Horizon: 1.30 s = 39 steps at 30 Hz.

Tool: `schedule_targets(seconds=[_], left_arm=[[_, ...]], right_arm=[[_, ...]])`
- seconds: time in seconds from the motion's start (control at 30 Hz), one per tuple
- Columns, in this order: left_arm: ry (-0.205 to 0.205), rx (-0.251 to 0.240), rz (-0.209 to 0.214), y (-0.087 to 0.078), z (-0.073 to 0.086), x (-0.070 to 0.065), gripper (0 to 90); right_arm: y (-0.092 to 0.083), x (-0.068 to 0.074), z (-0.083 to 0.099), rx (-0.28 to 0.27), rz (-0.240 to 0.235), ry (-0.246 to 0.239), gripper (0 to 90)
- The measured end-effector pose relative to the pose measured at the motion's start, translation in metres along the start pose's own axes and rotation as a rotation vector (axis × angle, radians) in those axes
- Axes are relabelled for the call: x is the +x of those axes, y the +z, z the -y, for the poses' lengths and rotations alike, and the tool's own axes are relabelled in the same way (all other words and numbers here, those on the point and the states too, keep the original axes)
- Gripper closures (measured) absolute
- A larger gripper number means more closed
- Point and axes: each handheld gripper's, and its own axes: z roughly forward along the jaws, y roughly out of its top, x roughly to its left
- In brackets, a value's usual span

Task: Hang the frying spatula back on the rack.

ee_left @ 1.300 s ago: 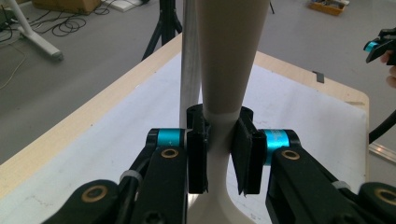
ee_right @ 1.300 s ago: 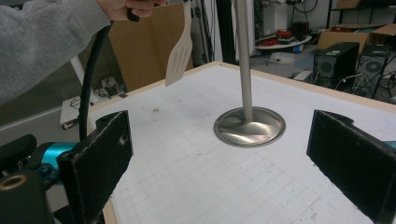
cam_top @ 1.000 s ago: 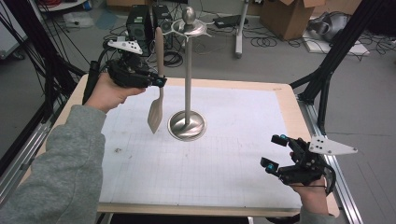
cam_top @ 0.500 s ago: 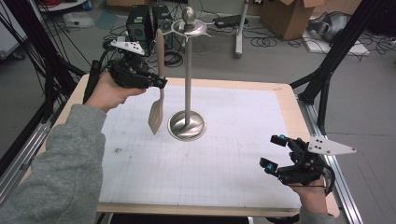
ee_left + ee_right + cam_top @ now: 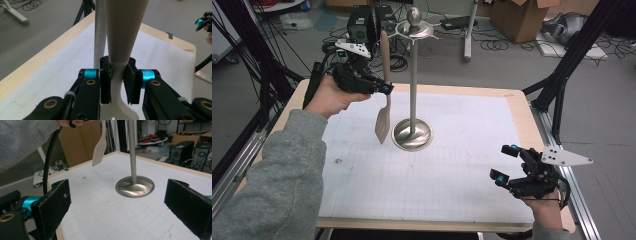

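Left tool is clamped on the neck of a beige slotted spatula, pads pinching the narrow bit between handle and blade; the left gripper view shows the neck squeezed between both pads. Right tool sits near the front right corner of the tabletop, jaws wide apart w/ nothing between them.

Spatula is off the tabletop, held just beside the pole of the metal utensil stand, to its left. Long axis near vertical: handle end up, reaching towards the stand's top ring, blade pointing down and hanging above the mat w/o touching it. Can't tell if the handle tip is on a hook yet.

Risks, as I judge them:
- grip is on a thin neck, so the spatula could swivel in the pads if the handle bumps the ring.
- pole is very close; a sideways nudge could rock or shift the stand, since the right tool isn't steadying the base.
- letting go before the handle is hooked = spatula drops onto the mat.
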Motion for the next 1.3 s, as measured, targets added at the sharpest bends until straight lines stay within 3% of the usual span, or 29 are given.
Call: schedule_targets(seconds=[0.87,1.3], left_arm=[[0.000,0.057,-0.006,0.013,-0.007,-0.003,76.9],[-0.004,0.034,-0.022,0.017,-0.005,-0.002,76.8]], right_arm=[[0.001,0.000,0.001,0.005,-0.001,0.001,6.0],[0.002,0.000,0.001,0.010,0.002,0.000,6.0]])
